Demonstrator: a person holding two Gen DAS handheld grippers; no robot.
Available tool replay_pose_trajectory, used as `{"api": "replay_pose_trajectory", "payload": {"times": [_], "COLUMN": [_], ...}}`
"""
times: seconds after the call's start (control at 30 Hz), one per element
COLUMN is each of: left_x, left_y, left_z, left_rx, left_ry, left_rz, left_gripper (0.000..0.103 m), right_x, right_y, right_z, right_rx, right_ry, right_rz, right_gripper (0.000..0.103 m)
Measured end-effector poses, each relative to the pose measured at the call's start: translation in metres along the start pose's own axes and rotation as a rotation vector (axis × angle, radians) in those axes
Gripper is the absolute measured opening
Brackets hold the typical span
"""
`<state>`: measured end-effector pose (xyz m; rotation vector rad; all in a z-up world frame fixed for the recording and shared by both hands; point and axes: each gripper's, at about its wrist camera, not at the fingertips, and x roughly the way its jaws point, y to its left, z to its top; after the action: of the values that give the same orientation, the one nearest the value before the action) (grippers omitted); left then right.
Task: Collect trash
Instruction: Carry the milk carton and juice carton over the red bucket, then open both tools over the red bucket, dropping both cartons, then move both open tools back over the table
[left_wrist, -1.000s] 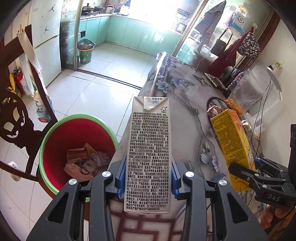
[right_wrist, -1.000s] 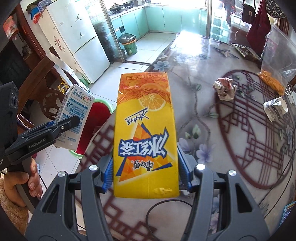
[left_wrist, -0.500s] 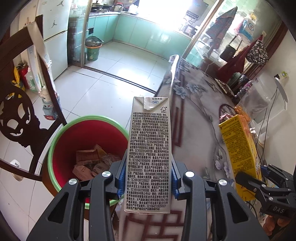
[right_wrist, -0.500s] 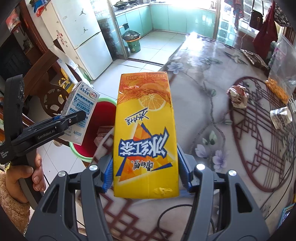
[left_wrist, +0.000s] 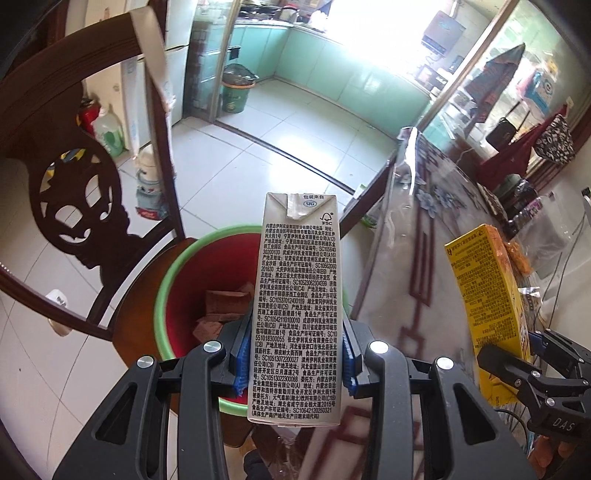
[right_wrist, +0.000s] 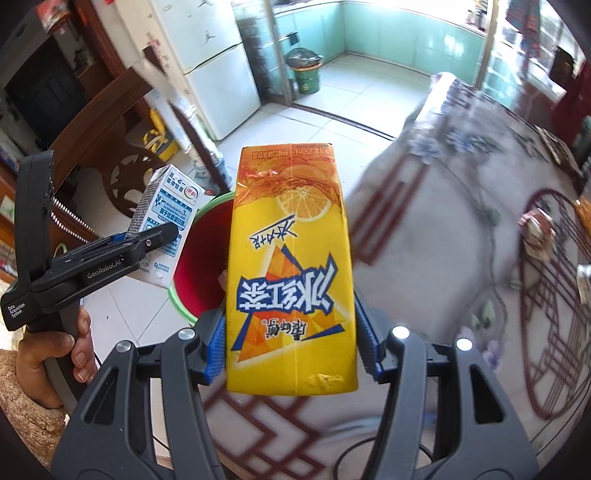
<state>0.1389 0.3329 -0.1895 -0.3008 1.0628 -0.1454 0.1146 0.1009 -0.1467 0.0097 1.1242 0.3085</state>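
Note:
My left gripper (left_wrist: 293, 354) is shut on a grey milk carton (left_wrist: 297, 295) with black print, held over the red bin (left_wrist: 184, 306) with a green rim. Brown cardboard scraps (left_wrist: 221, 306) lie inside the bin. My right gripper (right_wrist: 291, 347) is shut on a yellow iced tea carton (right_wrist: 291, 280), held at the table edge beside the bin (right_wrist: 199, 258). The right wrist view also shows the left gripper (right_wrist: 147, 236) with the milk carton (right_wrist: 166, 221), held by a hand (right_wrist: 55, 350). The yellow carton (left_wrist: 487, 295) appears at the right of the left wrist view.
A dark carved wooden chair (left_wrist: 66, 192) stands left of the bin. The table (right_wrist: 461, 229) has a floral cover with crumpled wrappers (right_wrist: 535, 232) on it. A green trash can (left_wrist: 236, 92) stands at the kitchen doorway. A white fridge (right_wrist: 218, 70) is behind the chair.
Both grippers have moved leftward off the table toward the red bin, each still gripping its carton. The milk carton now hangs over the bin's opening.

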Motion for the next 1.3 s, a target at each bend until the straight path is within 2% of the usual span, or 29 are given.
{"api": "replay_pose_trajectory", "payload": {"times": [0.33,0.53,0.6,0.63,0.8,1.1,1.3], "left_x": [0.007,0.01,0.01,0.008,0.006,-0.003,0.001], "left_y": [0.033,0.035,0.035,0.035,0.032,-0.007,-0.052], "left_z": [-0.004,0.0,0.002,0.003,0.006,0.003,-0.008], "left_rx": [-0.064,-0.057,-0.061,-0.068,-0.068,0.014,0.095], "left_ry": [0.031,0.037,0.032,0.017,-0.001,-0.035,-0.011], "left_rz": [0.025,0.029,0.039,0.042,0.036,0.011,-0.032], "left_gripper": [0.035,0.036,0.056,0.069,0.07,0.07,0.07], "right_x": [0.03,0.034,0.035,0.033,0.025,0.007,-0.016], "right_y": [0.028,0.033,0.035,0.034,0.032,-0.002,-0.058], "right_z": [0.015,0.022,0.024,0.024,0.024,0.009,-0.02], "right_rx": [-0.083,-0.092,-0.095,-0.091,-0.082,-0.003,0.104], "right_ry": [0.057,0.057,0.058,0.047,0.028,-0.001,-0.014], "right_rz": [0.024,0.029,0.034,0.031,0.024,0.005,-0.044], "right_gripper": [0.056,0.056,0.072,0.074,0.074,0.074,0.074]}}
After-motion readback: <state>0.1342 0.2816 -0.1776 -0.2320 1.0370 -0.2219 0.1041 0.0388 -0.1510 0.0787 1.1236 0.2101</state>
